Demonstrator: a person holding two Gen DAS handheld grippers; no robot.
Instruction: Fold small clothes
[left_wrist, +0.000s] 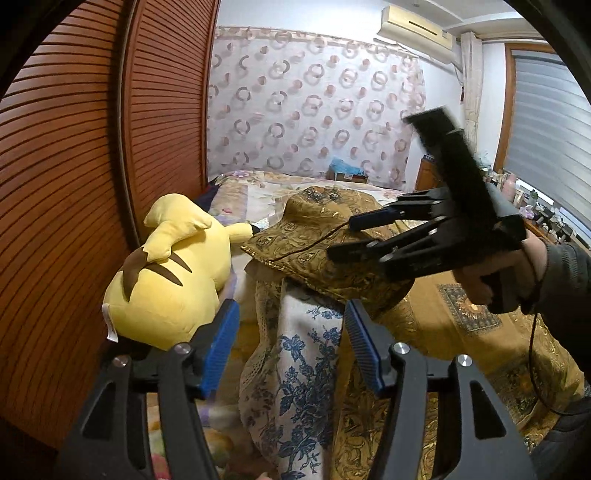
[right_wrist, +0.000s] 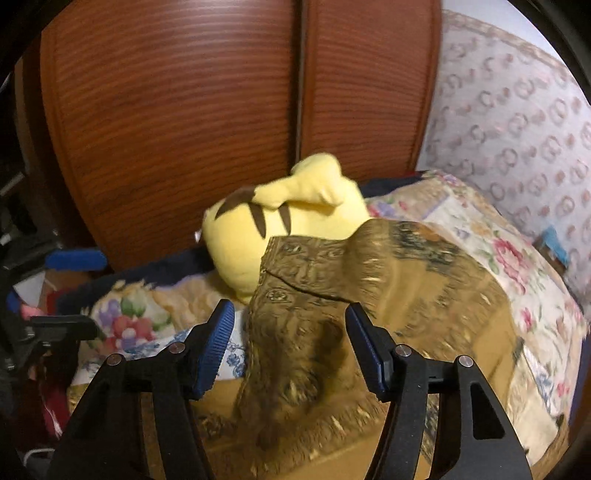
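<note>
A gold patterned garment is seen draped in a heap on the bed, just beside a yellow plush toy that lies against the brown slatted wardrobe doors. Under the gold cloth a white cloth with blue flowers is laid, its length running toward the camera in the left wrist view. The bed is covered with a flowered quilt.

The left gripper is held low over the white and blue cloth, with its blue-padded jaws stood about half apart. The cloth is seen between them, but the pads are not pressed on it, and nothing is gripped.

The right gripper is seen in the left wrist view, carried by a hand in a dark sleeve, its fingers laid over the gold garment. In its own view the jaws are stood partly apart with a raised fold of the gold cloth between them; the picture is blurred, and the pads are not seen to touch the cloth.

A curtain with ring patterns is hung behind the bed, and an air conditioner is mounted above it.
</note>
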